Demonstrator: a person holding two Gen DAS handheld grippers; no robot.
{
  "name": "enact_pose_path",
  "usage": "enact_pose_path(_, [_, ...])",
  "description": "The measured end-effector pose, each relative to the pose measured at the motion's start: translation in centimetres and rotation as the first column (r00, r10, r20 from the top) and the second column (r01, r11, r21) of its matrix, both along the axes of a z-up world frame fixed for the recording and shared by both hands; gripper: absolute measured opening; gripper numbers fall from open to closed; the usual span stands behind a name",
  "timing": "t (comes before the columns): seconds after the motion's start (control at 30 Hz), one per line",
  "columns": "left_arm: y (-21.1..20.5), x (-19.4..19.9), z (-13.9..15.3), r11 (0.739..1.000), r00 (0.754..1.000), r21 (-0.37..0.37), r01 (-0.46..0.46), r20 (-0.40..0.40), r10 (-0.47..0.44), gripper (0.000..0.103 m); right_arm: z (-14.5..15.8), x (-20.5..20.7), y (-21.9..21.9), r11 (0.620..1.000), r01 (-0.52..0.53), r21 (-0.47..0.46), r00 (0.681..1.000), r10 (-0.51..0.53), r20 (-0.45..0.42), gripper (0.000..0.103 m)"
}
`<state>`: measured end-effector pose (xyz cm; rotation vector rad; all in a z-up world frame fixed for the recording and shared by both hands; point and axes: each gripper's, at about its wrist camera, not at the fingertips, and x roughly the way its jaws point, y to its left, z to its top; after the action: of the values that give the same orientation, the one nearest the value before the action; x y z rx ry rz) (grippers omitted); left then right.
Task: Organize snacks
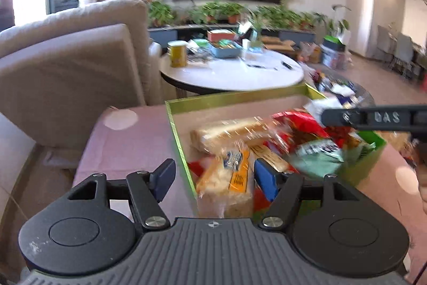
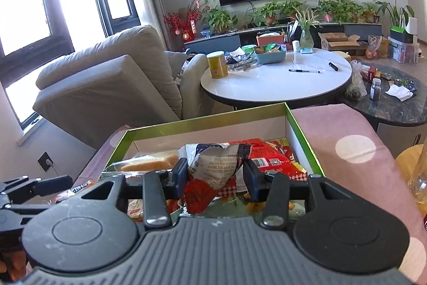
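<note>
LEFT WRIST VIEW
Left gripper: jaws apart, gripping nothing; blue pads clear of the wrapper on both sides.
Bread pack: clear wrapper w/ yellow label, sits between the fingers w/ gaps either side, lying in the box's near-left corner.
Box: green-rimmed, open top, directly ahead of the fingers; left finger is outside its left wall, right finger over the inside.
Sandwich loaf: further in, beyond the bread pack, blurred.
Red packets: ahead-right in box, blurred.
Green packet: right of the right finger, in box.
Right gripper: enters from the right edge, above the box's far-right part.
Cloth: pink w/ white dots, under the box, left of the fingers.

RIGHT WRIST VIEW
Right gripper: clamped on crumpled snack bag; both pads press its sides, bag held above the box contents.
Box: just ahead and below; red packets beyond the right finger, sandwich loaf beyond the left finger.
Left gripper: at far left edge, low, beside the box's near-left side.
Round table: white, well beyond the box.
</note>
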<state>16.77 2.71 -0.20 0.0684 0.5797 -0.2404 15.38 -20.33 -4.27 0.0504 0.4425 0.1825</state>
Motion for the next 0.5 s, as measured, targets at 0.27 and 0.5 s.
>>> enact_pose_path(0.27, [0.1,-0.3,-0.5,1.000,1.000,0.004,-0.015,-0.017,0.015,0.033,0.3,-0.5,0.3,1.000,0.006,-0.011,1.000,-0.006,0.002,0.054])
enact_pose_path(0.5, [-0.3,0.1,1.3,1.000,0.999,-0.008,-0.009,0.043,0.010,0.033,0.8,0.0,0.6,1.000,-0.004,-0.024,1.000,0.004,0.012,0.054])
